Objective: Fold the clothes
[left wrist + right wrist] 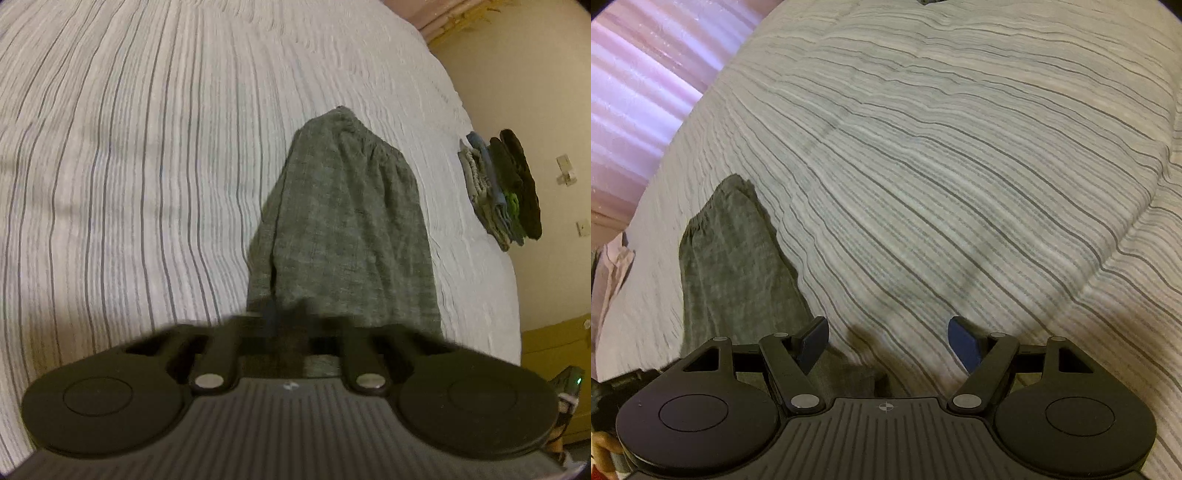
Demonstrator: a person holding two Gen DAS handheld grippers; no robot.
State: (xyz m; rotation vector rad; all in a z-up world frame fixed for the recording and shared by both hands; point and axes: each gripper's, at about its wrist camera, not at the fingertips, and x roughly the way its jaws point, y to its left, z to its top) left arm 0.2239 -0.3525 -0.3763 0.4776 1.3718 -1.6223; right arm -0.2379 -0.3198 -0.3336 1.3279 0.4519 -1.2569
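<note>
A grey-green heathered garment (pixel 343 221) lies folded lengthwise on the striped bed cover, its gathered waistband at the far end. My left gripper (pixel 286 325) is shut on the garment's near end; the cloth covers its fingertips. In the right wrist view the same garment (pixel 735 266) lies at the lower left, with a corner reaching under the gripper body. My right gripper (pixel 888 343) is open and empty, its blue pads (pixel 812 343) just right of the garment, above the bed cover.
The striped white-and-grey bed cover (pixel 129 166) spreads wide to the left. A stack of folded clothes (pixel 502 188) sits at the bed's right edge. A cream wall (pixel 535 74) and a yellow cabinet (pixel 554 343) stand beyond. Pink curtains (pixel 639 74) hang past the bed's far side.
</note>
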